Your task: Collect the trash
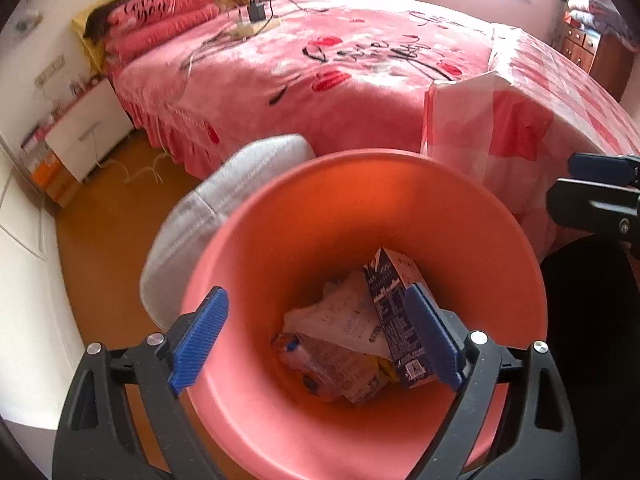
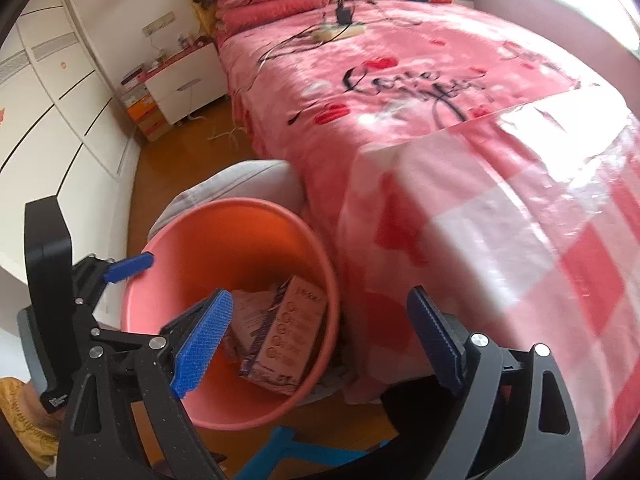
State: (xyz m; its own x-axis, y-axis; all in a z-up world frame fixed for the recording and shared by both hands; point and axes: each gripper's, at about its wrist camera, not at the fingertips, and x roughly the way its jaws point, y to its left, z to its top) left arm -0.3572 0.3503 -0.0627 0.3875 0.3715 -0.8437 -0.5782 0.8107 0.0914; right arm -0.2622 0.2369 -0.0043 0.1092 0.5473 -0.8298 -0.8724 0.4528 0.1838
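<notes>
A salmon-pink bin [image 1: 280, 208] stands on the floor at the foot of the bed. Inside it lie a dark blue carton [image 1: 394, 320], a crumpled white printed paper [image 1: 344, 320] and a clear plastic bottle [image 1: 316, 364]. My left gripper [image 1: 314, 294] hangs open right over the bin's mouth, with nothing pressed between its blue pads. My right gripper [image 2: 320, 294] is open and empty too, over the bin's [image 2: 160, 240] right rim and the bed's edge. The carton [image 2: 292, 332] leans against the bin's wall. A left gripper finger [image 2: 128, 266] shows above the bin's far rim.
A bed with a pink blanket [image 1: 360, 60] fills the back, with a power strip and charger [image 1: 256, 20] on it. A red-and-white checked plastic sheet [image 2: 520, 220] covers the bed's foot. A grey cushion [image 1: 224, 200] sits behind the bin. A white nightstand [image 2: 188, 84] stands far left on the wooden floor [image 1: 100, 240].
</notes>
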